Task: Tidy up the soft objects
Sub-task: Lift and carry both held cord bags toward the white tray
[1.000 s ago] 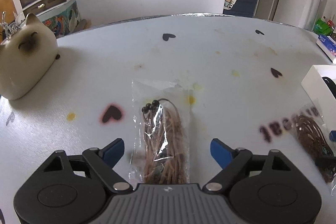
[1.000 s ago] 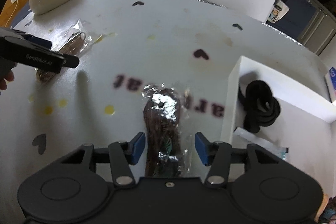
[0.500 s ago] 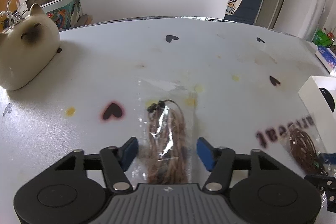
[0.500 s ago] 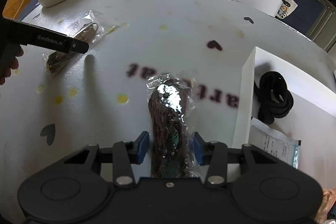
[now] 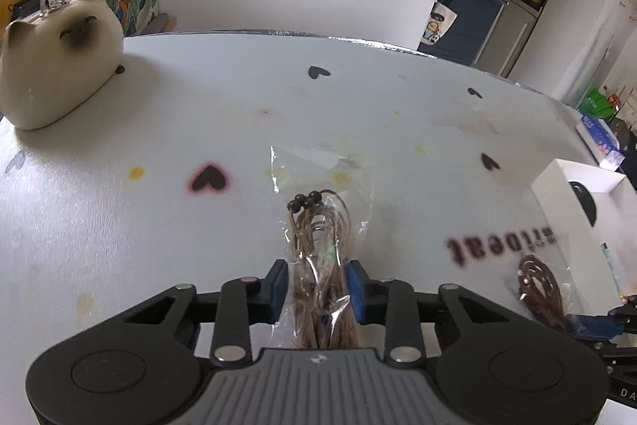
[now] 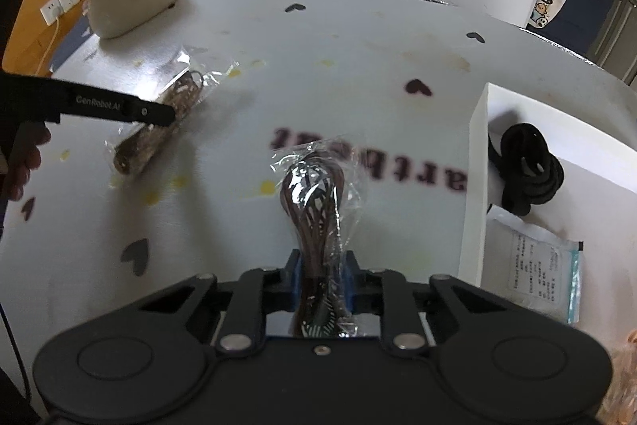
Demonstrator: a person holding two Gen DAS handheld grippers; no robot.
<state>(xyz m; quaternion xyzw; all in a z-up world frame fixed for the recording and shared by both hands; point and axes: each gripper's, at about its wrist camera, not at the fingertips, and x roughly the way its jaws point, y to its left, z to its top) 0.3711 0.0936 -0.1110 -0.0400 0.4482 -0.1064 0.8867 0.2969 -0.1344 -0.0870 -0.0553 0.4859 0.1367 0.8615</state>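
A clear bag of light-brown cords [image 5: 318, 237] lies on the white table, its near end between the blue pads of my left gripper [image 5: 317, 285]. The jaws are closing and the pads press the bag's sides, so the plastic bunches. In the right wrist view the same left gripper [image 6: 167, 114] reaches in from the left over that bag [image 6: 159, 134]. A clear bag of dark-brown cords [image 6: 314, 194] is pinched in my right gripper [image 6: 322, 277], whose jaws are also closing. This dark bag [image 5: 539, 285] shows at the left view's right edge.
A white open box [image 6: 477, 146] stands on the right and holds a coil of black bands [image 6: 525, 166] and a flat paper packet [image 6: 533, 265]. A cream cat-shaped figure [image 5: 59, 66] sits at the table's far left. A hand [image 6: 24, 162] holds the left gripper.
Both pairs of jaws have narrowed from wide apart onto their bags, and the plastic has crumpled between the pads. The left view has shifted slightly.
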